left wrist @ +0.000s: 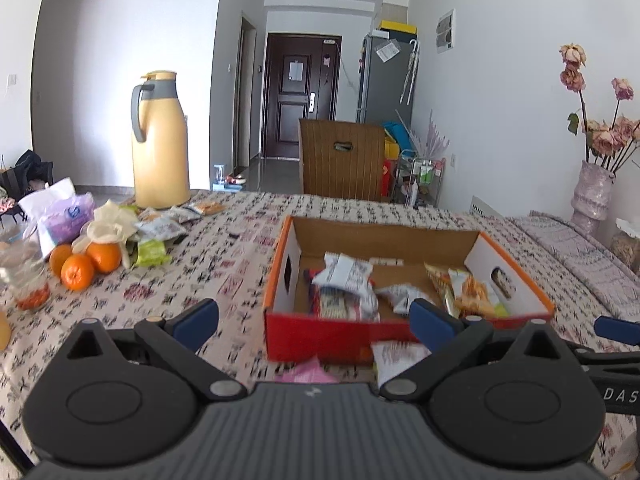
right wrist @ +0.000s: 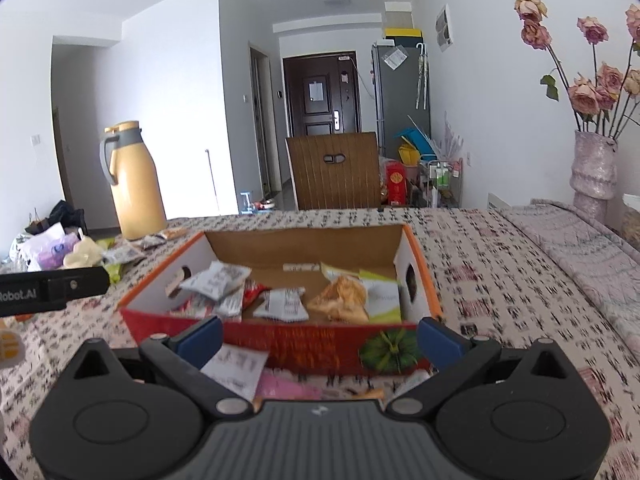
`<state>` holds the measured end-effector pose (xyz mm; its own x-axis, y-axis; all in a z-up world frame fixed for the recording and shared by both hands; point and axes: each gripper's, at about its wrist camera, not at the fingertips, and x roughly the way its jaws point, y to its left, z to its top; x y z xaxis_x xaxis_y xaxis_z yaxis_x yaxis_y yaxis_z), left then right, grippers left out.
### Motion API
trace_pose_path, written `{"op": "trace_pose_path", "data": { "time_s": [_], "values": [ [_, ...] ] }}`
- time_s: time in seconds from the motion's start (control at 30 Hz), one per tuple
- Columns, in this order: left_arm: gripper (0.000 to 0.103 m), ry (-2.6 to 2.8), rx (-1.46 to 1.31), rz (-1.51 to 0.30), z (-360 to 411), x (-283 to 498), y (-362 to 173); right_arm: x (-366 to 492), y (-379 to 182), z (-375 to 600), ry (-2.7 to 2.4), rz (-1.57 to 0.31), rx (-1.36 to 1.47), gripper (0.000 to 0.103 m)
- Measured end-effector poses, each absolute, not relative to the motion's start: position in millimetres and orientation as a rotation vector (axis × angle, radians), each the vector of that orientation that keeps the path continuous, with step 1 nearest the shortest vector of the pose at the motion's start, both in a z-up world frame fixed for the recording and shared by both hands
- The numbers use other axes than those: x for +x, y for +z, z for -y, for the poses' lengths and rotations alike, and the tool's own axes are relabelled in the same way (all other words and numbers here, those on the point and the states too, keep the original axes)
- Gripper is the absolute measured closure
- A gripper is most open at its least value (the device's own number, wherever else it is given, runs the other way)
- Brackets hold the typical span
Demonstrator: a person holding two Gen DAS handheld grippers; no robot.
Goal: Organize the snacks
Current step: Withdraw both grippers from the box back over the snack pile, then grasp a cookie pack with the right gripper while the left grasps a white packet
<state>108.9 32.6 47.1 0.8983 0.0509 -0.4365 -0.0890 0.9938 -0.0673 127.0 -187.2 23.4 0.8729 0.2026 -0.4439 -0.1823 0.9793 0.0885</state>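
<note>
An orange-and-red cardboard box [left wrist: 296,336] stands open on the patterned tablecloth and holds several snack packets: white ones [left wrist: 348,280] and an orange chip bag [left wrist: 472,292]. My left gripper [left wrist: 316,322] is open and holds nothing, just short of the box's near wall. A white packet [left wrist: 396,356] and a pink one [left wrist: 308,374] lie on the cloth below it. My right gripper [right wrist: 320,338] is also open with nothing in it, facing the same box [right wrist: 304,346], above a white packet [right wrist: 236,368] and a pink packet [right wrist: 288,388]. More loose snacks [left wrist: 160,228] lie at the far left.
At the table's left are a yellow thermos jug [left wrist: 160,140], three oranges [left wrist: 86,264], a purple tissue pack [left wrist: 64,216] and a glass jar [left wrist: 28,284]. A vase of dried roses [left wrist: 592,196] stands at the right. A wooden chair [left wrist: 340,160] stands behind the far edge.
</note>
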Motion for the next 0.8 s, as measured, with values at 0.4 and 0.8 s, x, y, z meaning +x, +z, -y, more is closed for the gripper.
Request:
{"op": "trace_pose_path", "data": {
  "time_s": [0.4, 0.8],
  "values": [
    [0.0, 0.043, -0.106, -0.571, -39, 75, 5, 85, -10, 182, 0.226, -0.575, 0.006, 0.0],
    [0.0, 0.036, -0.115, -0.622, -40, 69, -12, 88, -41, 160, 0.265, -0.682, 0.031, 0.019]
  ]
}}
